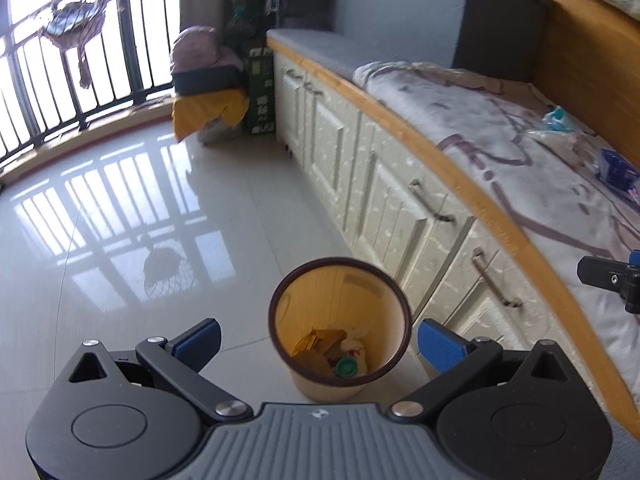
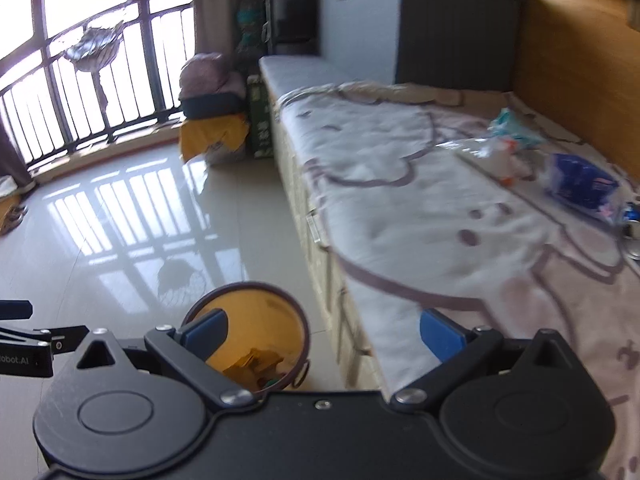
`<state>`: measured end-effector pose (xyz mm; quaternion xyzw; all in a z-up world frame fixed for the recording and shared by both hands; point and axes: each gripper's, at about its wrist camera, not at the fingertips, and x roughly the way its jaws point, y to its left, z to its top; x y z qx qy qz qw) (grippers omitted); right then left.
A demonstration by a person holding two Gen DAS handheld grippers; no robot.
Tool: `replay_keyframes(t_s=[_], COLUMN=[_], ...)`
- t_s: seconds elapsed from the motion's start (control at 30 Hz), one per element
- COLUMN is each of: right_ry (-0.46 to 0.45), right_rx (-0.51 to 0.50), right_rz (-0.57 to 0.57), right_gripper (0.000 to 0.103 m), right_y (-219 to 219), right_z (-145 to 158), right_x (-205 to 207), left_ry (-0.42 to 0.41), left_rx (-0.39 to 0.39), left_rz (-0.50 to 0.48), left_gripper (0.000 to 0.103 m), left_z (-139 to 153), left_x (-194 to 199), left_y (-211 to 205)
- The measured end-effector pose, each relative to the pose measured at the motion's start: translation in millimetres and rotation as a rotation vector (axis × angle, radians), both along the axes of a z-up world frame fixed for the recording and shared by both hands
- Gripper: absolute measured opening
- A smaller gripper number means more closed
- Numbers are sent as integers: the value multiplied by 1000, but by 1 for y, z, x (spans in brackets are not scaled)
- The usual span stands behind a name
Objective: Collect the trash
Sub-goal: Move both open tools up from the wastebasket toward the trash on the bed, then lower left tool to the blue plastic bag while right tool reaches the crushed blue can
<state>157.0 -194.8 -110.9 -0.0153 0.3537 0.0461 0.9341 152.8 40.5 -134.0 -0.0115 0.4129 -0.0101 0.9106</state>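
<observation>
Right now both claws are spread wide and empty — your left claw [image 1: 320, 338] hovers over the waste bin [image 1: 340, 376], so send your right claw [image 2: 322, 330] toward the blue wrapper [image 2: 582, 182] on the bed [image 2: 400, 208] and pinch its raised edge — not the blanket.

Your left wrist camera looks forward and down along the left hand-held gripper [image 1: 319, 340] from above the floor [image 1: 120, 240], close over the trash bin [image 1: 340, 328], with the cabinet fronts [image 1: 360, 168] to its right. Your right wrist camera sits further right, above the bed edge, and faces the same way along the right hand-held gripper [image 2: 324, 332]. Both views share the bin [image 2: 256, 332], the blanket-covered bed [image 2: 400, 184], the balcony railing [image 2: 80, 120] and the wrappers [image 2: 580, 180] near the wooden wall.
</observation>
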Motion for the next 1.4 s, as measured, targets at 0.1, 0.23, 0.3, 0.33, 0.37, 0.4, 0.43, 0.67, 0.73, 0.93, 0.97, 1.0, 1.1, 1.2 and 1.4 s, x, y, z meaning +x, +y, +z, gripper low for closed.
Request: replay_keyframes(t_s=[0.1, 0.23, 0.3, 0.33, 0.37, 0.4, 0.43, 0.67, 0.73, 0.93, 0.97, 1.0, 1.1, 1.2, 1.4], right_ry=[-18, -36, -43, -47, -49, -51, -53, -58, -54, -64, -67, -69, -77, -85, -105], right_rx=[4, 10, 11, 13, 15, 17, 18, 13, 20, 26, 28, 29, 25, 15, -1], right_rz=[-40, -92, -120, -135, -149, -161, -175, -274, -299, -372, -384, -398, -440, -482, -561], right_gripper=[103, 103, 103, 103, 103, 103, 103, 103, 103, 103, 103, 103, 103, 103, 103], right_y=[-19, -43, -55, -61, -67, -73, -80, -124, -138, -176, -181, -188, -208, -229, -270], right_z=[3, 5, 6, 6, 6, 5, 5, -5, -9, -14, -14, -15, -18, -19, -23], right_x=[-5, -14, -18, -20, -21, -23, -25, -38, -42, -55, -56, -58, -61, -64, -68], left_ry=[-18, -32, -40, -44, -47, -50, -51, -67, -73, -77, -78, -78, -80, -80, -90], left_rx=[11, 29, 37, 42, 45, 49, 52, 86, 96, 118, 121, 126, 140, 148, 155], left_rz=[-20, -62, -83, -95, -107, -120, -131, -232, -261, -342, -355, -368, -408, -443, -505], left_gripper=[103, 103, 103, 103, 103, 103, 103, 103, 103, 103, 103, 103, 103, 103, 103], left_z=[6, 12, 14, 15, 16, 17, 18, 21, 22, 20, 19, 19, 17, 14, 8], left_x=[2, 7, 9, 10, 11, 12, 13, 22, 25, 32, 33, 34, 38, 42, 52], left_y=[-16, -41, -54, -61, -68, -76, -83, -139, -156, -204, -212, -220, -246, -271, -315])
